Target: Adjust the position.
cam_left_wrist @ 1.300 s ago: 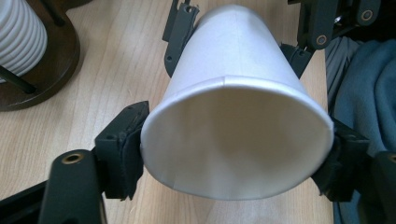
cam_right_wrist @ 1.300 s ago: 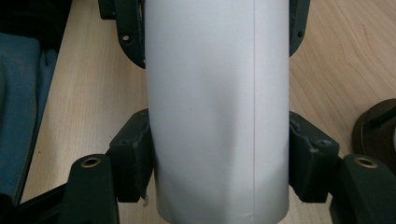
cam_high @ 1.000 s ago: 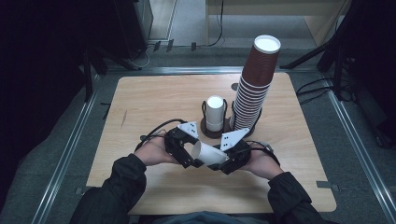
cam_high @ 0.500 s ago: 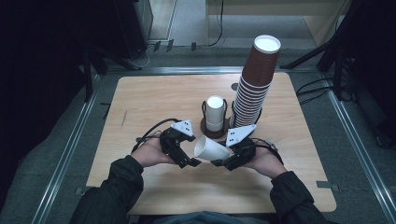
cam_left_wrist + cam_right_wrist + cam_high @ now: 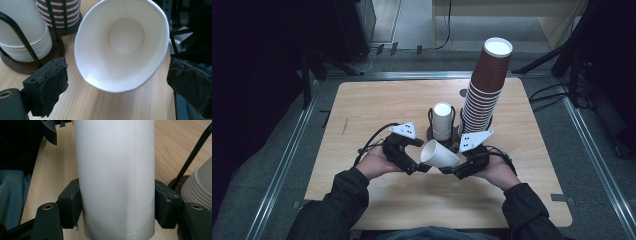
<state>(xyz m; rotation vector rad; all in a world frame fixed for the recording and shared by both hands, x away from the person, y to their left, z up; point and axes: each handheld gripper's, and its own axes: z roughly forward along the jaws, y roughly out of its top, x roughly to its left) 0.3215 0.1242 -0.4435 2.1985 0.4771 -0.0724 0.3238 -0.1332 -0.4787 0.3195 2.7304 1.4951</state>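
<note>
Right gripper (image 5: 117,207): your jaws press both sides of the white paper cup (image 5: 440,154), near its base; it is clamped firm.
Left gripper (image 5: 117,82): your jaws stand wide apart, one on each side of the cup's rim, touching nothing.
Cup position: you hold it just above the wooden table (image 5: 377,100), between your two hands, near the table's front edge and in front of the rack (image 5: 430,131).
Cup axis: the long axis lies close to level, running from your right hand toward your left.
Cup mouth: it points at your left gripper; the left gripper view looks straight into it, down to the round bottom.
Cup material: thin matte white paper, smooth, with one straight seam down the wall; a tapered cone, the rim squeezed slightly oval.
Rack: thin black wire uprights on a dark round wooden base.
White stack (image 5: 442,120): nested white cups standing upright in the rack.
Brown stack (image 5: 484,90): a tall column of ribbed brown cups, white inside, leaning a little.
Table surface: pale wood with fine straight grain.
</note>
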